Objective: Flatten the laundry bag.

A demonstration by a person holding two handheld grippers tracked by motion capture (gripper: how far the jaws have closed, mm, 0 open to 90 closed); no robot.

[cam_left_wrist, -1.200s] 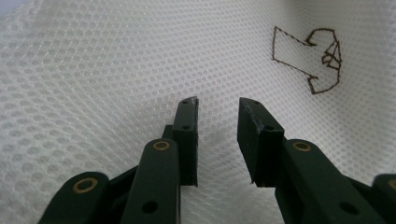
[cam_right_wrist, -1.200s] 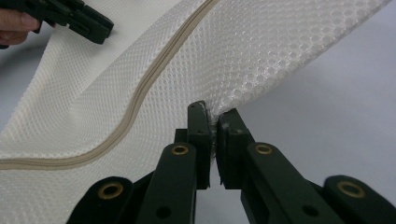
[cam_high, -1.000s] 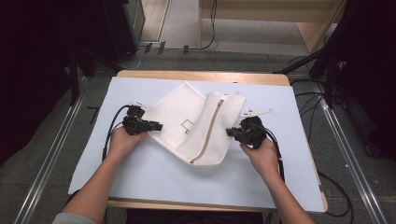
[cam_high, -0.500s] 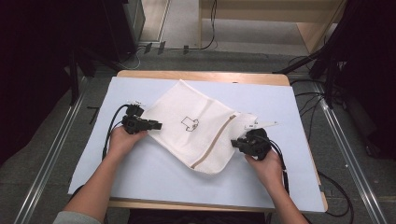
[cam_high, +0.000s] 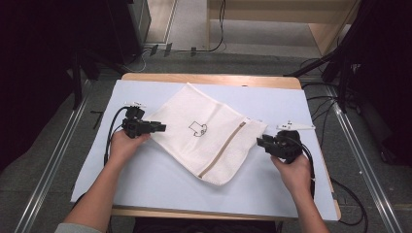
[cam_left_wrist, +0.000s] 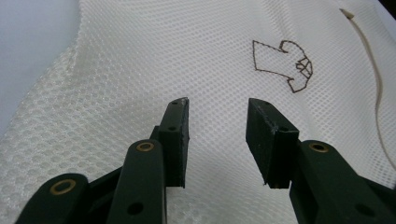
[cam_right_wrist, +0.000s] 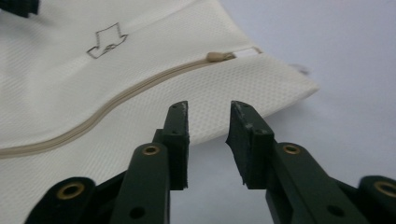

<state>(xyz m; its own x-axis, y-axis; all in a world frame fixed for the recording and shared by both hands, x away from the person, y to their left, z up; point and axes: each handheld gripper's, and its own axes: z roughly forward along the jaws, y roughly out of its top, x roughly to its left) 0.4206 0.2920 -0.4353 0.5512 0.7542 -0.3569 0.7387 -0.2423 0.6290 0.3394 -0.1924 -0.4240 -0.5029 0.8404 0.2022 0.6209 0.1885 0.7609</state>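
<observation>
Both forearms come in low over the table (cam_high: 145,77), which is covered by a pale blue sheet (cam_high: 160,184), and each hand grips its tool with the jaws pointing inward at the white mesh laundry bag (cam_high: 206,131) lying flat and spread out between them.

The left hand (cam_high: 125,143) sits at the bag's left corner. Its left gripper (cam_high: 158,128) reaches level over the bag's edge, and the left gripper view shows the jaws apart above the mesh, nothing pinched between them; they have just been opening. The small shirt outline (cam_left_wrist: 282,65) stitched on the bag lies ahead of these jaws and slightly to the right.

The right hand (cam_high: 293,170) rests just off the bag's right corner. The right gripper (cam_high: 260,141) has its jaws apart as well, having just been opening, with the bag's corner close ahead of them and no cloth held. The bag's tan zipper (cam_right_wrist: 116,105) runs beyond those jaws, and its pull (cam_right_wrist: 218,56) sits near that corner.
</observation>
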